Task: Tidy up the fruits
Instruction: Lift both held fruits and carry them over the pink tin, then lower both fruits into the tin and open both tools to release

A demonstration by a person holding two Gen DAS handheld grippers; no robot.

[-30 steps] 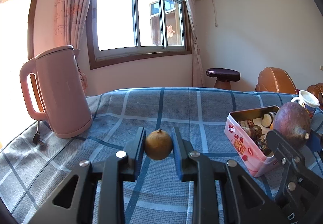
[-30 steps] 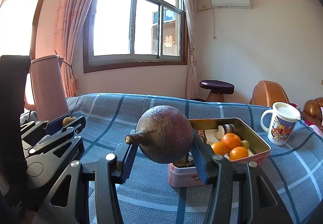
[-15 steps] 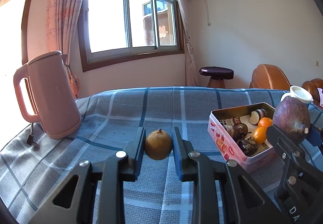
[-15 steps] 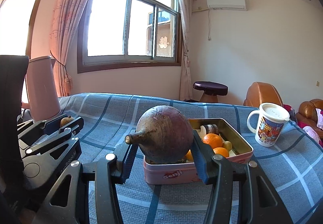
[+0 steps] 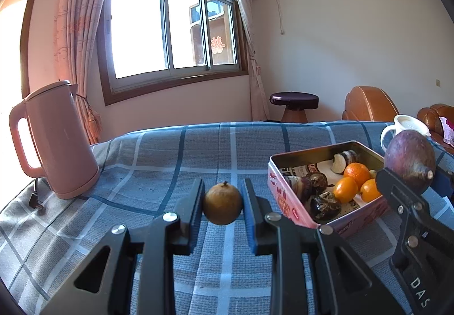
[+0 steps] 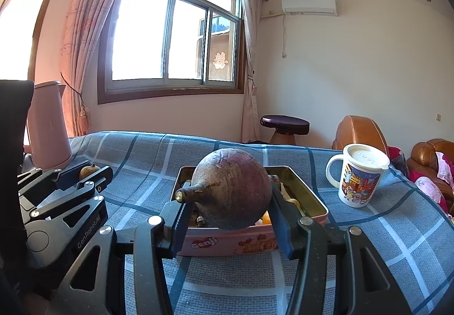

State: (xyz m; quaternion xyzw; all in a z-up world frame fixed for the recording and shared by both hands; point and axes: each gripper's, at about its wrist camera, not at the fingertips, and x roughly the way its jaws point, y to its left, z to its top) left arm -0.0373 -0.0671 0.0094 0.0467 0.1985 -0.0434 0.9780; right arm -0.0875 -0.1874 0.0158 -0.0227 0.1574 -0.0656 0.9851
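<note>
My left gripper (image 5: pixel 222 203) is shut on a small round brown fruit (image 5: pixel 222 203), held above the blue checked cloth. To its right stands an open pink tin (image 5: pixel 286 193) holding oranges (image 5: pixel 356 173), several dark fruits and a cut piece. My right gripper (image 6: pixel 227 201) is shut on a large purple-brown round fruit (image 6: pixel 231 193) with a stubby stem pointing left, held just in front of and above the pink tin (image 6: pixel 227 242). In the left wrist view the purple fruit (image 5: pixel 410 159) and the right gripper (image 5: pixel 408 181) show at the right edge. The brown fruit (image 6: pixel 88 171) shows at the left of the right wrist view.
A pink kettle (image 5: pixel 56 142) with a cord stands at the table's left. A white lidded mug (image 6: pixel 359 176) with a cartoon print stands right of the tin. Beyond the table are a dark stool (image 5: pixel 293 108) and brown armchairs (image 5: pixel 366 103).
Both grippers have moved across the table toward the tin with their fruits; the tin now sits closer and more central in both views. Grips are unchanged.
</note>
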